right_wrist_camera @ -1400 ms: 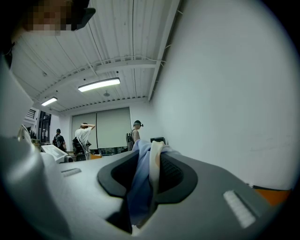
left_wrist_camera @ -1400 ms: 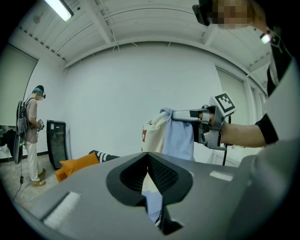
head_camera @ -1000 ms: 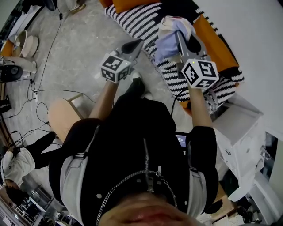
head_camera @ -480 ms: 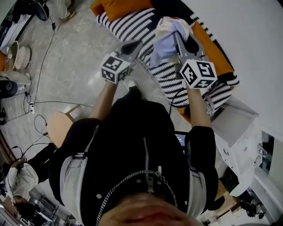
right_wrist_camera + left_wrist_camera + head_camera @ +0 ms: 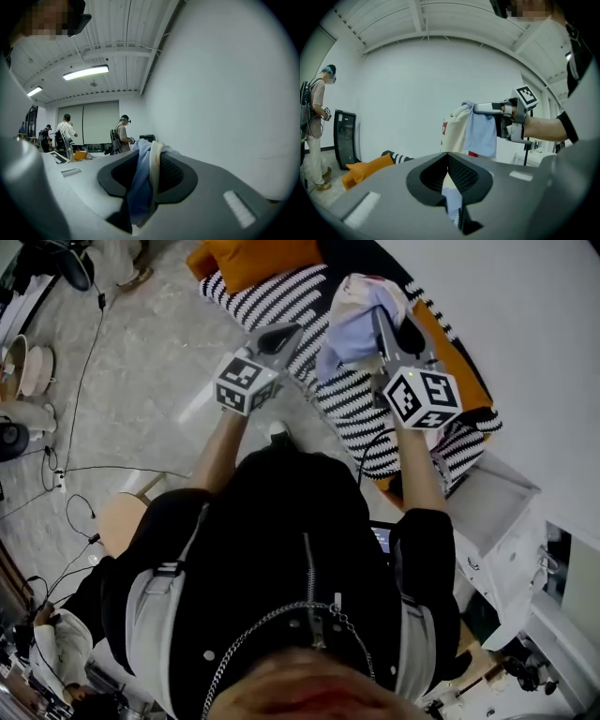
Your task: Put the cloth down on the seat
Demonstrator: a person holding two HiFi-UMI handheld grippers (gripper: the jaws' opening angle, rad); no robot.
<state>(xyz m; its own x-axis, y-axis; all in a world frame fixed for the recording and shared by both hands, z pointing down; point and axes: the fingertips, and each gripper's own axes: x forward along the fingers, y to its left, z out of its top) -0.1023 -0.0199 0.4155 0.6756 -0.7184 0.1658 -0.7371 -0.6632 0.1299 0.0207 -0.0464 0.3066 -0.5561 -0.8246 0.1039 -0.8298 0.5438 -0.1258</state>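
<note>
Right tool [image 5: 382, 322] is doing all the work here. Its jaws are sitting partway closed on a thick bunch of the cloth [image 5: 361, 310], with blue and cream fabric squeezed between the pads and the rest drooping off the tip and below it. It's gripping a wadded fold, not an edge, which I'm guessing is why the thing is hanging as a lump and not as a flat sheet.

As far as I can tell the cloth isn't lying on anything yet. It's dangling in the air under that tool, with the striped seat [image 5: 281, 292] right beneath and ahead of it.

Left tool [image 5: 278, 337] is hovering just beside the cloth, off to the right tool's left. Its jaws are closed together with nothing in them, and it isn't touching the fabric. My read is that it's just being kept handy.

The orange cushion [image 5: 253, 254] is sitting further ahead of the left tool, so I'm betting on the bare striped part as the landing spot.
</note>
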